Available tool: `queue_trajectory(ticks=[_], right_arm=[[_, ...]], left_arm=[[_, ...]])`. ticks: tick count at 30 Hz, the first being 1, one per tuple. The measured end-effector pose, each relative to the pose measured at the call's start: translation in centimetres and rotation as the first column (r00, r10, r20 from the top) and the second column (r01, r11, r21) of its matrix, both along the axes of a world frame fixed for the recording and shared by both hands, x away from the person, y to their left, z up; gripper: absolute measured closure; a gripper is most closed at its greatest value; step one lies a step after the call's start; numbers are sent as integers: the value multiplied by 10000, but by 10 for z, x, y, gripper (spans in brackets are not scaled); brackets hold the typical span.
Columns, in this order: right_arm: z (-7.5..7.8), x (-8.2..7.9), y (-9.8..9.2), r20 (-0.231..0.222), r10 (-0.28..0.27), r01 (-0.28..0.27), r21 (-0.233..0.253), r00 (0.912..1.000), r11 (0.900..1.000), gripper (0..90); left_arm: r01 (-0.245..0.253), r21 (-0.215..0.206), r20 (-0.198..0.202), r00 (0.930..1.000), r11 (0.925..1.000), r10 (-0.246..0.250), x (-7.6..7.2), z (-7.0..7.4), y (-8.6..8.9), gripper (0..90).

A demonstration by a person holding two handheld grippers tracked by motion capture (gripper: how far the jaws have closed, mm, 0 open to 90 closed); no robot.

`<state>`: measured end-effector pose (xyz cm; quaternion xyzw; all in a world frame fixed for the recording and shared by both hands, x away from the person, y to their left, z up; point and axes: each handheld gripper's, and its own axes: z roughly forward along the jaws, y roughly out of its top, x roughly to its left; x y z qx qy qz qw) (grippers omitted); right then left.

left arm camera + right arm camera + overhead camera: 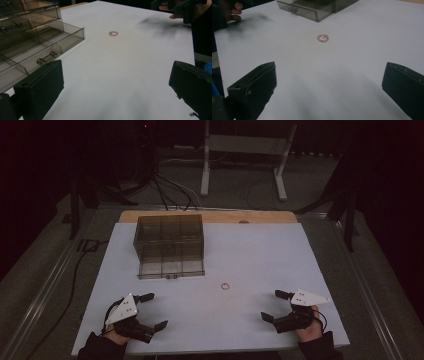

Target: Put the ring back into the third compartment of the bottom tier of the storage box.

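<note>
Small pinkish ring (225,285) lay mid-table, near smoky clear plastic drawer box (169,245); left gripper (154,310) and right gripper (275,305) both gaped wide, empty, at near corners.

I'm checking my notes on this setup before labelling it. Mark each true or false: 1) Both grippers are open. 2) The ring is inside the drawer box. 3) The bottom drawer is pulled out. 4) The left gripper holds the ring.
1) True: the left gripper and right gripper both have their jaws spread, empty.
2) False: the ring lies on the white table, apart from the drawer box.
3) True: the bottom drawer sticks out.
4) False: nothing touches the ring.
</note>
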<state>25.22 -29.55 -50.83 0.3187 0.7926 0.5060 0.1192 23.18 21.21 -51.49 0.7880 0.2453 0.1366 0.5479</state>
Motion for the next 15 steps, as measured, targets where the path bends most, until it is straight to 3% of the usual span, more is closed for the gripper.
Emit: queue_trajectory(ticks=[8,12,15], right_arm=[[-1,-3,2,-130,58,-60,-118,9999,9999,0],[-1,0,2,-527,263,-229,639,9983,9977,0],[2,-3,4,-295,243,-232,357,9993,9991,0]], left_arm=[[72,114,-129,9999,9999,-71,1,-2,-4,6],[31,-57,-47,10000,10000,-31,1,0,-3,6],[17,-128,95,10000,9999,-15,-1,3,-2,6]])
